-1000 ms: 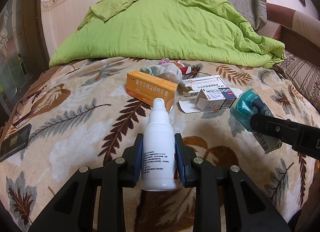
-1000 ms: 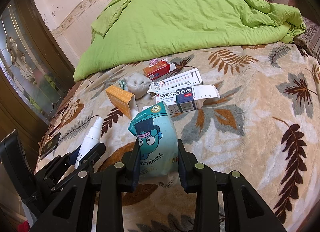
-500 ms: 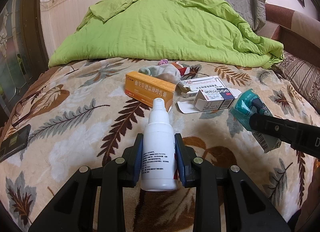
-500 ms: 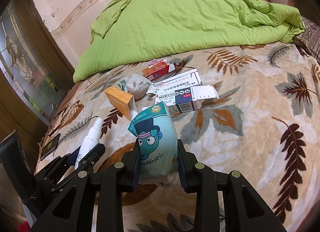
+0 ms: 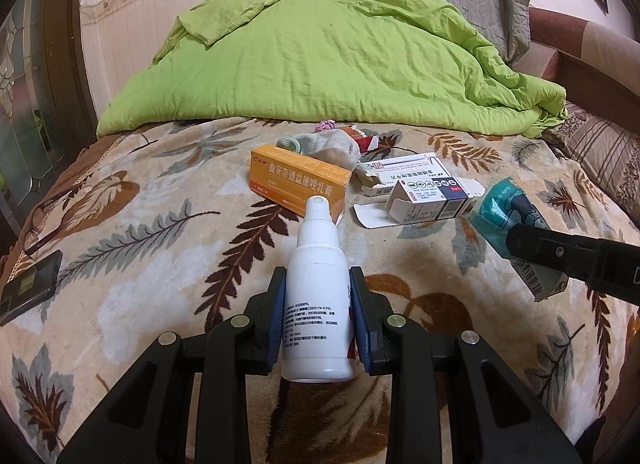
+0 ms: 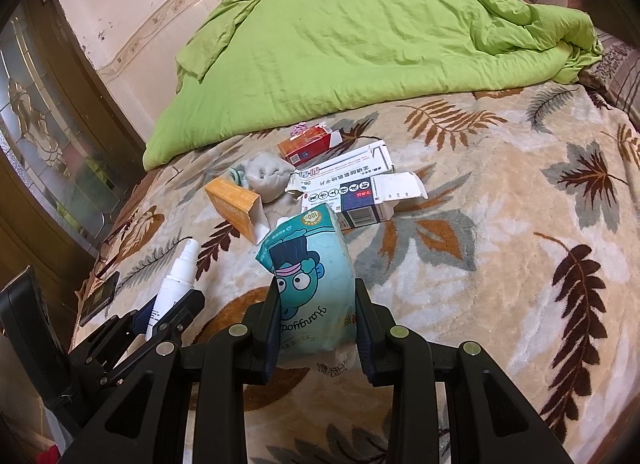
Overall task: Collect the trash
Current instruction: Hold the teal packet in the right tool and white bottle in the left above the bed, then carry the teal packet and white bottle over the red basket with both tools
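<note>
The left tool (image 5: 318,324) is clenched on a white spray bottle (image 5: 318,304), its blue pads pressed against both sides, nozzle pointing away over the bed. The right tool (image 6: 316,324) is clenched on a teal snack pouch (image 6: 310,268) printed with a cartoon face in a top hat.

The right wrist view shows that print, a "100%" badge at the pouch's top and lettering running upside down; the left wrist view shows only the pouch's teal side and a barcode, partly behind the right tool's black finger. The red-and-orange carton (image 6: 308,146) lies fully exposed in the right wrist view; in the left wrist view it is mostly behind the crumpled grey wad (image 5: 336,146).

The remaining trash lies on the leaf-patterned blanket (image 5: 152,248), below the green quilt (image 5: 328,60): an orange carton (image 5: 298,180) with white Chinese characters, a white carton marked "28", and an open-flapped white-and-navy carton (image 5: 430,202) carrying pictograms. The bottle's small print is illegible. A dark phone (image 5: 28,288) lies at the blanket's left edge.
</note>
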### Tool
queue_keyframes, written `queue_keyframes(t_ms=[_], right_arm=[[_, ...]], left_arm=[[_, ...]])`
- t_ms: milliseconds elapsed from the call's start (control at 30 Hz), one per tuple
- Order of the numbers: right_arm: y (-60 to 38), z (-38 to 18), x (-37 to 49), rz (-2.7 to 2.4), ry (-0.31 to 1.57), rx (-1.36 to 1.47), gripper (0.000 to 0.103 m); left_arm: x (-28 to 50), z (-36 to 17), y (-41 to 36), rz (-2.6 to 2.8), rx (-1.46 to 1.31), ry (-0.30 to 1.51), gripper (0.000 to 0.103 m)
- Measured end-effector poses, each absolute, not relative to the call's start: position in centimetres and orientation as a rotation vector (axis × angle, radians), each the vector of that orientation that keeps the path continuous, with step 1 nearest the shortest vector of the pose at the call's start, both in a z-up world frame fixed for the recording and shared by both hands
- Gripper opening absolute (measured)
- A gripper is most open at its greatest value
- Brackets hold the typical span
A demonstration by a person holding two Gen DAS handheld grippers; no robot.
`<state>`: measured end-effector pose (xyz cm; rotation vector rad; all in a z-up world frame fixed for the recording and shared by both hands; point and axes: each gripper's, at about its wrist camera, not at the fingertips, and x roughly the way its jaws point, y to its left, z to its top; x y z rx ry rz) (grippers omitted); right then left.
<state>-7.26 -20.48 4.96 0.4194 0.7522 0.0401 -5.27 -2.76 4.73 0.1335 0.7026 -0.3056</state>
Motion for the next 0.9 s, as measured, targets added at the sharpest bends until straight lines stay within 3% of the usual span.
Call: queue_keyframes(t_ms=[400,900], right_arm=[[-22.2,5.3,-9.4,0.023,0.738,0.506,0.034],[-32.4,7.8,-26.2,-0.180,0.663,0.662,0.034]], left_arm=[[-6.8,6.1,-3.8,-0.484,0.095,0.685,0.029],[-15.9,9.8,-12.1,-0.961,0.100,0.736,0.029]])
